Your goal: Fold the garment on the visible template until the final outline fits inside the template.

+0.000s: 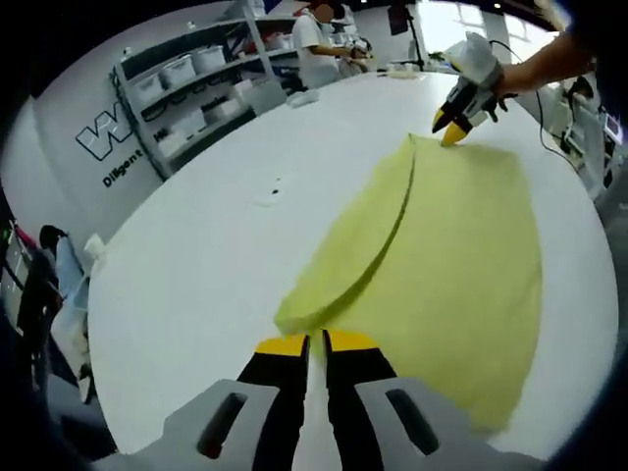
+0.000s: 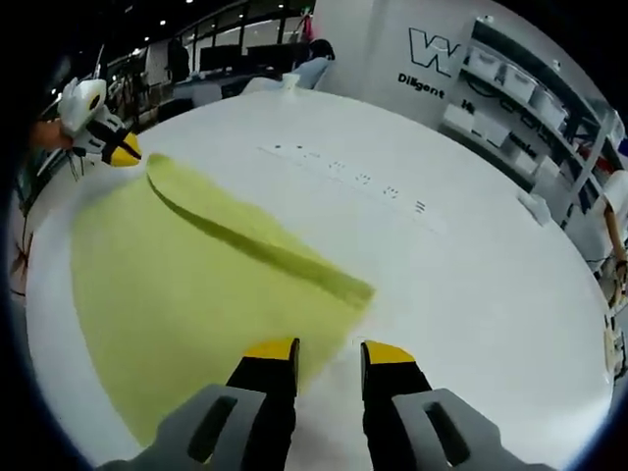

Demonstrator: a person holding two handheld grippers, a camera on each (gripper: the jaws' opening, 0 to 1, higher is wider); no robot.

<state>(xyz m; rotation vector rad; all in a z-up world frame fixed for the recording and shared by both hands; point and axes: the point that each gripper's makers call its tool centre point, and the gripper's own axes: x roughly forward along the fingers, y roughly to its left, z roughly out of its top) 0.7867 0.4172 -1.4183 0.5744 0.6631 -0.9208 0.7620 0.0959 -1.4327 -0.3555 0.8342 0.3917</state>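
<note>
A pale yellow garment [image 1: 451,265] lies flat on the round white table [image 1: 196,255], with one long edge folded over into a narrow flap [image 1: 363,226]. My left gripper [image 1: 314,341] is shut just short of the flap's near corner, with no cloth seen between its jaws. In the right gripper view the garment [image 2: 167,265] spreads to the left, and the flap [image 2: 265,245] runs across it. My right gripper [image 2: 329,351] stands open over the garment's near edge with nothing in it. Each gripper also appears small at the far corner of the other's view: right gripper [image 1: 453,130], left gripper [image 2: 126,152].
Faint small marks [image 2: 343,172] run in a line on the bare table beyond the flap. Shelves with white bins [image 1: 196,83] stand against a wall with lettering. A person [image 1: 314,44] is at the far side of the table. Loose items [image 1: 402,69] lie near the far rim.
</note>
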